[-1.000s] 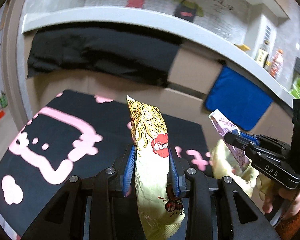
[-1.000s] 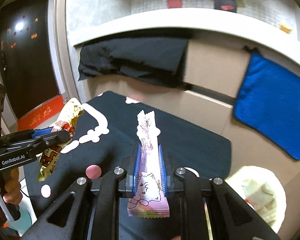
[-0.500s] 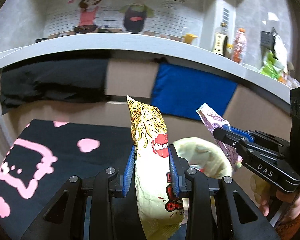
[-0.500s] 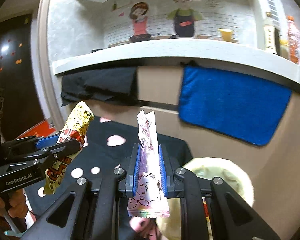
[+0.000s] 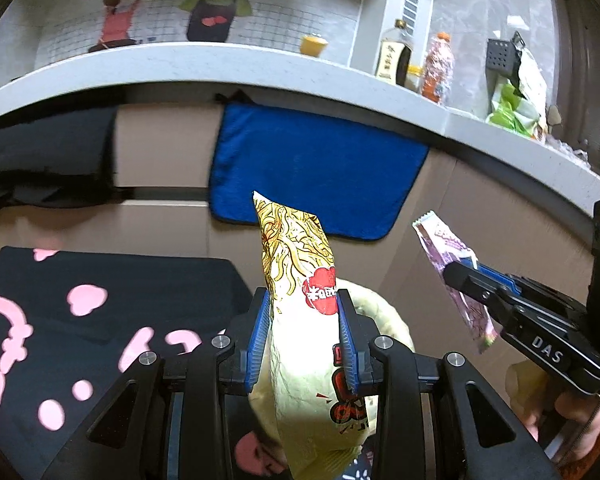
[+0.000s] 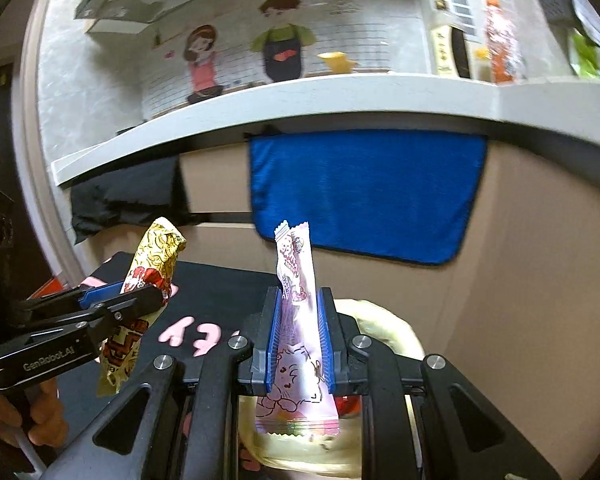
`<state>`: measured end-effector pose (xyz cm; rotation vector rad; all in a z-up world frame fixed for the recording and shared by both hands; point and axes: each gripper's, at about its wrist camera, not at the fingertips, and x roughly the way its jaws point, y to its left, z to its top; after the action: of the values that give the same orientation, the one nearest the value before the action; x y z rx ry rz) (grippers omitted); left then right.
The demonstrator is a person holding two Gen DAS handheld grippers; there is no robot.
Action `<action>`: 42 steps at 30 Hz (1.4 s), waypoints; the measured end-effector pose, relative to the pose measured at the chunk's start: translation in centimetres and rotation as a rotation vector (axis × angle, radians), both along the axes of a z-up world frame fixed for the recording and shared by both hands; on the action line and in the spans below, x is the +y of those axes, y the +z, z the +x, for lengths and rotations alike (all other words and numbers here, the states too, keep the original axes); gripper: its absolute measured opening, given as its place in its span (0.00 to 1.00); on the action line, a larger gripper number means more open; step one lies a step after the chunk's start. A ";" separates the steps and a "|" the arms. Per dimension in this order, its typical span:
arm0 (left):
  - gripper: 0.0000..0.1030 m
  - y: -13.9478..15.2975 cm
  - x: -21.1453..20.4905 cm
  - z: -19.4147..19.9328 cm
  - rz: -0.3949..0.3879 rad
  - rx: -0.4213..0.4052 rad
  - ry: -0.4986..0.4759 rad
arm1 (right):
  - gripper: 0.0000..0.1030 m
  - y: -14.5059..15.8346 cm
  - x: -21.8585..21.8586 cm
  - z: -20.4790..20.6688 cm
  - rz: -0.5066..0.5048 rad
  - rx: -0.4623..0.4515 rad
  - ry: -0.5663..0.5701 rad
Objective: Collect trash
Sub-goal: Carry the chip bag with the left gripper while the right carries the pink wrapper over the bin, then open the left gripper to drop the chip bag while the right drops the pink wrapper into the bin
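So my left gripper [image 5: 303, 334] squeezes the yellow noodle packet [image 5: 300, 280], and my right gripper [image 6: 299, 340] pinches the pink candy wrapper [image 6: 298, 320]. Both are picked up; dropping them into the bag-lined bin [image 6: 396, 328] below is left.

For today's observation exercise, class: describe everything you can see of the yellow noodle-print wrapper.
The yellow noodle-print wrapper is a crinkled, glossy plastic snack packet printed with noodles and a red badge with white characters. It stands roughly upright, clamped at mid-length between the blue pads of the left tongs, top and bottom ends free. It hangs in the air in front of a blue towel; only the pads touch it.
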<state>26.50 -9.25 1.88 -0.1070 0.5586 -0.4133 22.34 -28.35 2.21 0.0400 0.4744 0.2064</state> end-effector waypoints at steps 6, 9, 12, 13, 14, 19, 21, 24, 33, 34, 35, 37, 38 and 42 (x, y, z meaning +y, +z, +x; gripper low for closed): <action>0.32 -2.8 -2.6 3.1 -0.006 0.049 -0.038 | 0.16 -1.6 -2.4 1.3 0.026 0.033 -0.050; 0.32 -4.1 -3.6 4.3 0.004 0.076 -0.046 | 0.16 -2.4 -3.2 1.9 0.026 0.049 -0.065; 0.32 -5.3 -4.1 5.3 0.008 0.092 -0.050 | 0.16 -3.0 -3.8 2.6 0.025 0.061 -0.075; 0.32 -5.7 -4.2 5.7 0.005 0.103 -0.049 | 0.16 -3.2 -3.9 2.7 0.027 0.064 -0.077; 0.32 -6.1 -4.2 6.1 0.000 0.115 -0.048 | 0.16 -3.4 -4.0 3.0 0.030 0.069 -0.080; 0.32 -7.8 -5.0 8.0 -0.023 0.153 -0.066 | 0.16 -4.6 -4.4 4.0 0.031 0.094 -0.093; 0.32 -8.5 -5.4 8.8 -0.031 0.176 -0.082 | 0.16 -5.2 -4.6 4.4 0.031 0.107 -0.099; 0.33 -9.5 -5.7 10.3 -0.058 0.205 -0.095 | 0.16 -5.8 -4.8 4.9 0.024 0.123 -0.108; 0.50 -9.8 -4.9 12.0 -0.081 0.249 -0.117 | 0.16 -7.4 -5.7 6.2 0.028 0.162 -0.133; 0.50 -9.5 -4.2 11.8 -0.100 0.251 -0.102 | 0.16 -7.5 -5.6 6.3 0.031 0.164 -0.132; 0.50 -9.3 -3.7 11.7 -0.107 0.247 -0.087 | 0.16 -7.6 -5.5 6.4 0.035 0.167 -0.130; 0.50 -8.6 -2.6 10.9 -0.105 0.220 -0.037 | 0.16 -7.8 -5.3 6.6 0.041 0.170 -0.125; 0.50 -8.3 -2.2 10.6 -0.098 0.209 -0.018 | 0.16 -7.9 -5.1 6.7 0.045 0.172 -0.122; 0.50 -7.6 -0.4 8.9 -0.070 0.175 0.058 | 0.16 -8.4 -4.2 7.2 0.055 0.168 -0.111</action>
<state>35.38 -9.62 -5.69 -0.2274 0.7115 -0.3691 29.53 -32.55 -6.15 0.1377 0.6318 0.1075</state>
